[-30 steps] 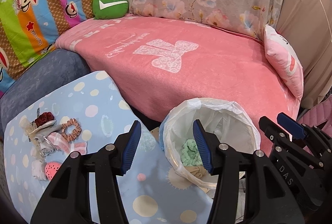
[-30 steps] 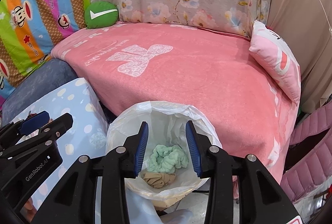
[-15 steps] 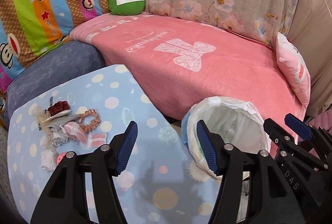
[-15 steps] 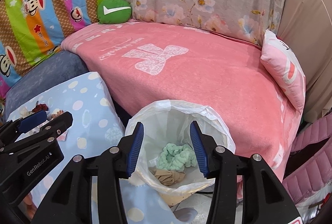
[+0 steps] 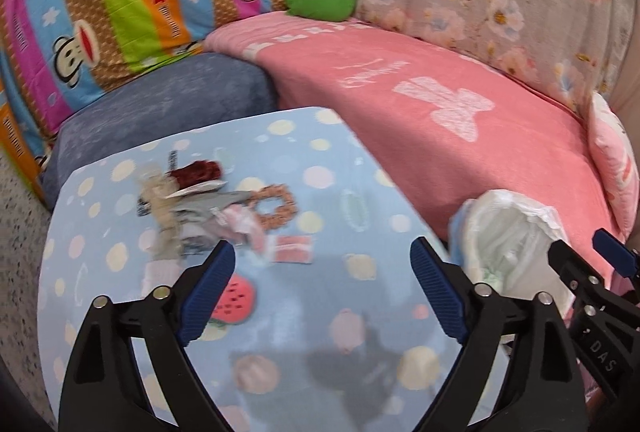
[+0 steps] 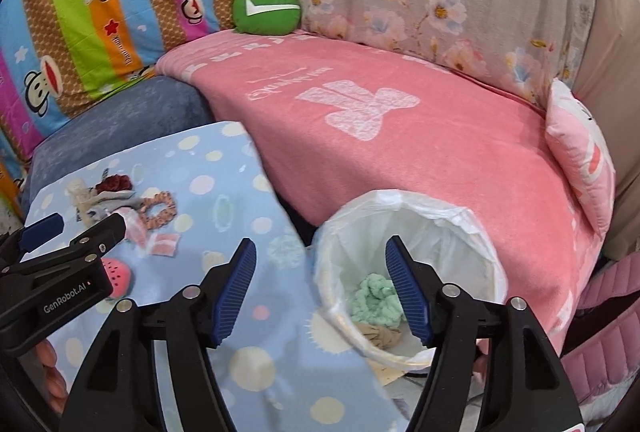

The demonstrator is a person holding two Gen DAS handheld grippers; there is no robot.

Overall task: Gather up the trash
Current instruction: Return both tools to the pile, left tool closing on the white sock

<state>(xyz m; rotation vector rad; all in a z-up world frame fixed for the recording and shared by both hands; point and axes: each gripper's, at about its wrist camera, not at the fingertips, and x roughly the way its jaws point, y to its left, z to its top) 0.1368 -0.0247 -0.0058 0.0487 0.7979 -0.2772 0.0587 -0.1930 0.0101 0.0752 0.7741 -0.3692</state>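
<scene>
A heap of small trash (image 5: 208, 208) lies on the blue dotted table (image 5: 320, 316): a dark red scrunchie (image 5: 200, 171), an orange scrunchie (image 5: 276, 206), pink wrappers and a watermelon-shaped piece (image 5: 236, 298). My left gripper (image 5: 322, 288) is open and empty, above the table just in front of the heap. The white-lined trash bin (image 6: 404, 216) stands right of the table and holds a mint-green scrunchie (image 6: 374, 298) and brown paper. My right gripper (image 6: 320, 290) is open and empty over the bin's left rim. The heap also shows in the right wrist view (image 6: 132, 208).
A pink blanket (image 6: 400, 136) covers the sofa behind the table and bin. A green round cushion (image 6: 266, 10), a striped monkey-print cover (image 5: 100, 12), a blue-grey cushion (image 5: 168, 104) and a small pink pillow (image 6: 580, 160) lie around it. A pink padded bag (image 6: 600, 332) is at the right.
Both grippers have swung left, from over the bin toward the table and the heap. Both pairs of jaws have opened wider. The trash and the bin have not moved.
</scene>
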